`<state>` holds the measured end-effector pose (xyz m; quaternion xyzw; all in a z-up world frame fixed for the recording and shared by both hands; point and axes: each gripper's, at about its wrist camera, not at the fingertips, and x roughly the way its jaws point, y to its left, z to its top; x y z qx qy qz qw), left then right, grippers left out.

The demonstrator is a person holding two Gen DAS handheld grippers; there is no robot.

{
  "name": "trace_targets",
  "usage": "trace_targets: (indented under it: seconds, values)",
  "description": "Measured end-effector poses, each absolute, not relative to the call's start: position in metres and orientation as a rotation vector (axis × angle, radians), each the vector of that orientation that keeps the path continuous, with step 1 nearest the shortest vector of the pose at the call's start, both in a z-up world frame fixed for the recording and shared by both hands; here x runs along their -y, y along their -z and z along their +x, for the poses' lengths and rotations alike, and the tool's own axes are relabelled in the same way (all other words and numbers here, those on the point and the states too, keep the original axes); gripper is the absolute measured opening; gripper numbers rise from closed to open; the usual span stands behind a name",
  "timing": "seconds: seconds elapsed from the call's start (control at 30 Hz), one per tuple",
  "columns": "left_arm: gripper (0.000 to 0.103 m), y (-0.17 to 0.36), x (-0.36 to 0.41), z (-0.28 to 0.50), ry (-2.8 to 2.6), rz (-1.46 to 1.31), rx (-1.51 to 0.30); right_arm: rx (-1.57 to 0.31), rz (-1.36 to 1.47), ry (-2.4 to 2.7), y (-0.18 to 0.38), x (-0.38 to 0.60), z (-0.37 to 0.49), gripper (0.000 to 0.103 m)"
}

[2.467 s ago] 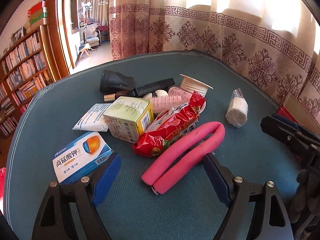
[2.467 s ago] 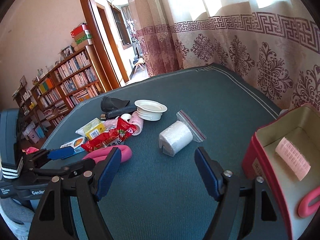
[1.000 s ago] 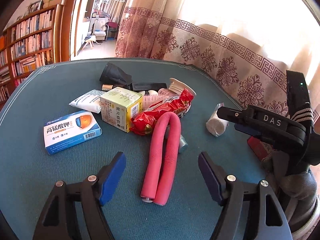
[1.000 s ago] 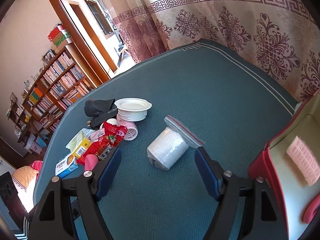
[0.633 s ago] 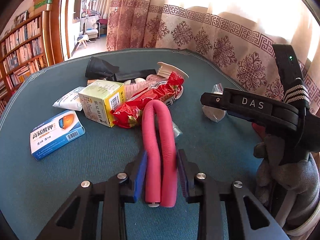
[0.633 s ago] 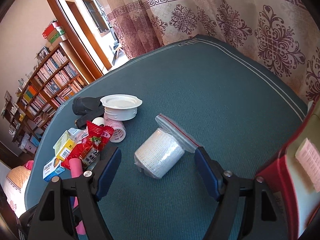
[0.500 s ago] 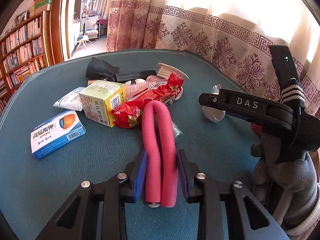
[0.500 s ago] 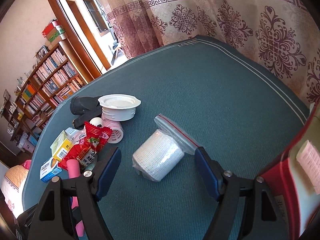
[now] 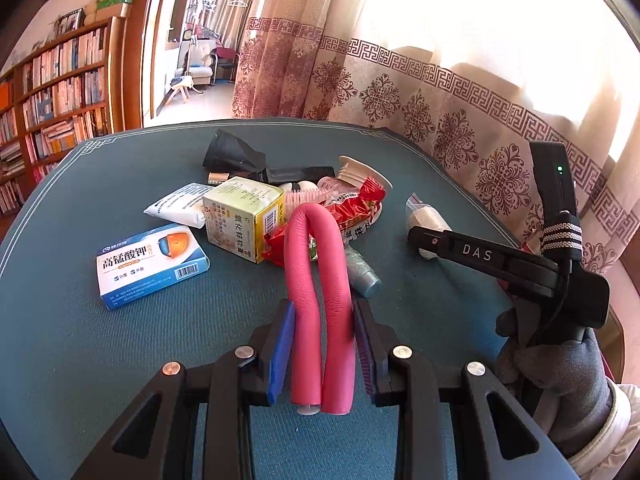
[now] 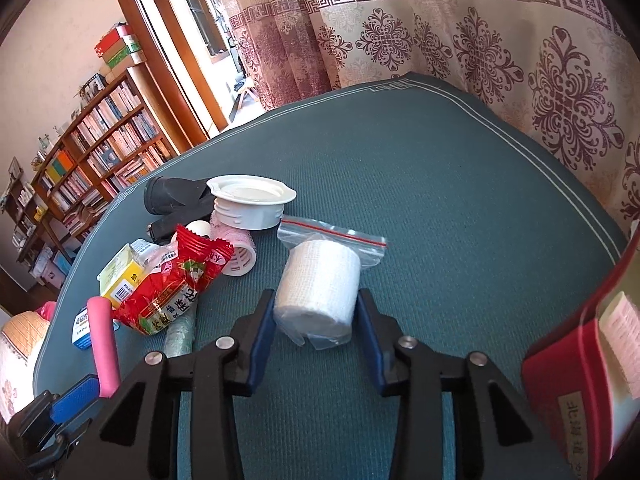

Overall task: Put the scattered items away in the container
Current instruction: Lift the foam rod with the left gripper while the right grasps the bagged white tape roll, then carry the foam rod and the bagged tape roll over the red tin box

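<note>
Now clamped: left gripper (image 9: 322,354) fingers (image 9: 280,350) squeezing both legs of the folded pink foam roller (image 9: 318,280), spread wide around it a second ago. Right gripper (image 10: 316,328), likewise wide a second ago, closing with the bagged white bandage roll (image 10: 318,290) between its blue fingers (image 10: 259,344), pads at its sides.

Counted on the green textured tabletop (image 10: 440,200): one blue-and-white medicine box (image 9: 150,264), one yellow-green carton (image 9: 242,216), one crinkly red snack packet (image 10: 172,284), one white ribbed plastic lid (image 10: 250,202), one black flashlight (image 9: 232,154), all at 11 to 12 o'clock from the roller. Red container (image 10: 568,396) at 4 o'clock in the right wrist view, one pink ridged curler (image 10: 622,330) inside.
</note>
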<state>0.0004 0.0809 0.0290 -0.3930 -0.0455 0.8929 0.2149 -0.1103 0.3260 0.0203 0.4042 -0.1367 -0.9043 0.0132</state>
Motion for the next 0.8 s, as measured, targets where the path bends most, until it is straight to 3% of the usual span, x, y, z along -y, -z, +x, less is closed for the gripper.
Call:
trace_targets:
  seconds: [0.3, 0.8]
  values:
    - [0.032, -0.032, -0.079, 0.003, -2.483, -1.074, 0.144, 0.352, 1.126, 2.846, -0.043, -0.315, -0.072, 0.042]
    - [0.032, -0.038, -0.091, 0.014, -2.454, -1.035, 0.113, 0.488, 0.937, 3.023, -0.096, -0.383, 0.035, 0.042]
